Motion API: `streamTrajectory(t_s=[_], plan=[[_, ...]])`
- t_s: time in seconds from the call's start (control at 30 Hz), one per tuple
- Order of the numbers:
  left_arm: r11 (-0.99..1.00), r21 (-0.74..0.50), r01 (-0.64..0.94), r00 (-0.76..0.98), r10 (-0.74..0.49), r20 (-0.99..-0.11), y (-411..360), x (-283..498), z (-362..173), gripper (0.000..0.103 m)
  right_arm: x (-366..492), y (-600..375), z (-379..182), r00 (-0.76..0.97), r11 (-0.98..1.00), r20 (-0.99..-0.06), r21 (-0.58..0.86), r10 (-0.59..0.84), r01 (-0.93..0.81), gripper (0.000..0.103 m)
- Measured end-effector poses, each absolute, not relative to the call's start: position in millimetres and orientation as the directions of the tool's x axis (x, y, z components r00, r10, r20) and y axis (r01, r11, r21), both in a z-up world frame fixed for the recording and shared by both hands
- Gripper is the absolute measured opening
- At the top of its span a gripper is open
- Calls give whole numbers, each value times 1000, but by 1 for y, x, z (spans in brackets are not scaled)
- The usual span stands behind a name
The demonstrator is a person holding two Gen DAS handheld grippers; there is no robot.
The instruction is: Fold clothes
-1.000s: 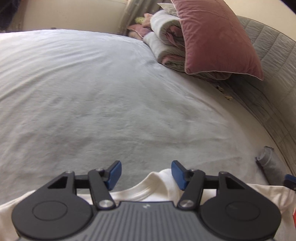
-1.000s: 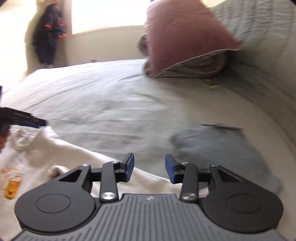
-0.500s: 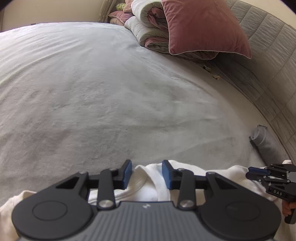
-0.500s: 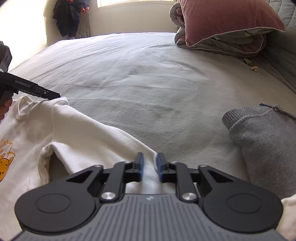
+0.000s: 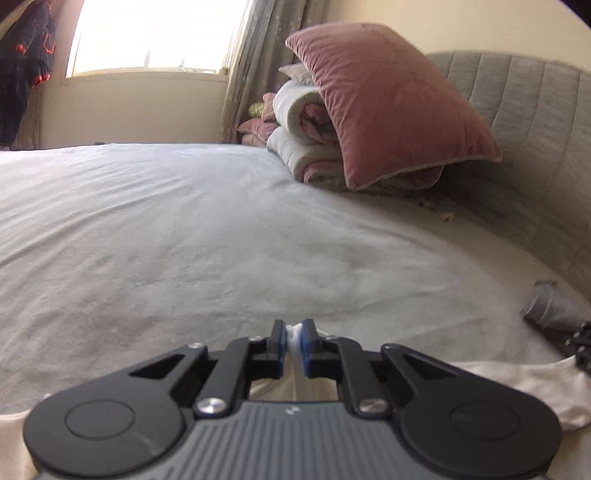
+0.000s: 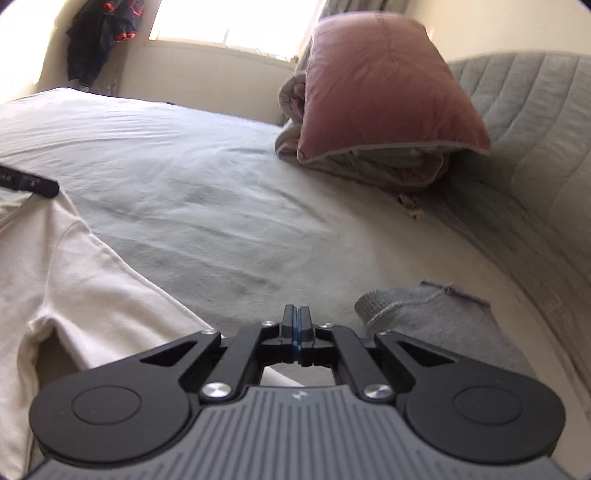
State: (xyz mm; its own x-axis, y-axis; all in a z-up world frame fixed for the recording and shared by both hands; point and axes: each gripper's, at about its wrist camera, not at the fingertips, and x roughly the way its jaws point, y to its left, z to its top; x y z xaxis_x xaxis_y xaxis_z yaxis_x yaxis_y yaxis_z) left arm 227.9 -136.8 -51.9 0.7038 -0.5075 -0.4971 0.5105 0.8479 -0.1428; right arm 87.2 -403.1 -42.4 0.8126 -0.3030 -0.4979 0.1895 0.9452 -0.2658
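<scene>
A white shirt [image 6: 74, 277] lies at the near edge of the grey bed sheet [image 5: 184, 240]. My left gripper [image 5: 293, 343] has its jaws closing hard on a fold of the shirt's neck, and white fabric shows between the blue pads. It also appears in the right wrist view as a black tip [image 6: 37, 184] at the shirt's far corner. My right gripper [image 6: 296, 325] has its jaws closing until the pads meet, at the shirt's edge. In the left wrist view the shirt [image 5: 517, 380] is drawn up to the right gripper [image 5: 581, 347].
A grey garment [image 6: 436, 317] lies crumpled just right of my right gripper. A pink pillow [image 5: 388, 107] leans on a rolled quilt [image 5: 303, 147] by the padded headboard [image 5: 535, 129]. Dark clothes [image 6: 99, 33] hang beside the window.
Both grippers went from open to shut over the shirt's top edge. Both views tipped up, bringing the window and wall into sight. The shirt's edge between the grippers now runs straight.
</scene>
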Motion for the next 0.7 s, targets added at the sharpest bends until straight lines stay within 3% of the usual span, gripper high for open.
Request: streamTrajectory(t_s=[0.07, 0.17, 0.2, 0.3, 0.4, 0.5, 0.57, 0.7], plan=[[863, -87, 498, 697, -458, -552, -148, 234, -63, 11, 91, -408, -46, 799, 958, -535, -228, -274, 177, 0], [868, -96, 487, 692, -450, -564, -149, 238, -62, 19, 92, -410, -51, 792, 971, -564, -175, -233, 161, 2], [872, -119, 475, 693, -454, -561, -146, 238, -59, 20, 91, -410, -51, 793, 975, -569, -157, -217, 154, 11], [871, -193, 451, 698, -479, -532, -135, 230, -48, 21, 87, -408, -48, 796, 982, -575, -128, -186, 138, 15], [849, -259, 461, 686, -526, -502, -127, 218, -35, 22, 86, -408, -44, 800, 987, -578, -111, -162, 120, 31], [800, -316, 510, 645, -599, -475, -125, 206, -31, 20, 86, -403, -41, 806, 990, -576, -101, -136, 95, 33], [773, -350, 529, 599, -632, -491, -126, 203, -38, 10, 87, -399, -42, 805, 993, -583, -83, -112, 78, 33], [820, -269, 505, 592, -556, -584, -137, 206, -72, 6, 89, -389, -47, 793, 995, -602, -89, -93, 49, 32]])
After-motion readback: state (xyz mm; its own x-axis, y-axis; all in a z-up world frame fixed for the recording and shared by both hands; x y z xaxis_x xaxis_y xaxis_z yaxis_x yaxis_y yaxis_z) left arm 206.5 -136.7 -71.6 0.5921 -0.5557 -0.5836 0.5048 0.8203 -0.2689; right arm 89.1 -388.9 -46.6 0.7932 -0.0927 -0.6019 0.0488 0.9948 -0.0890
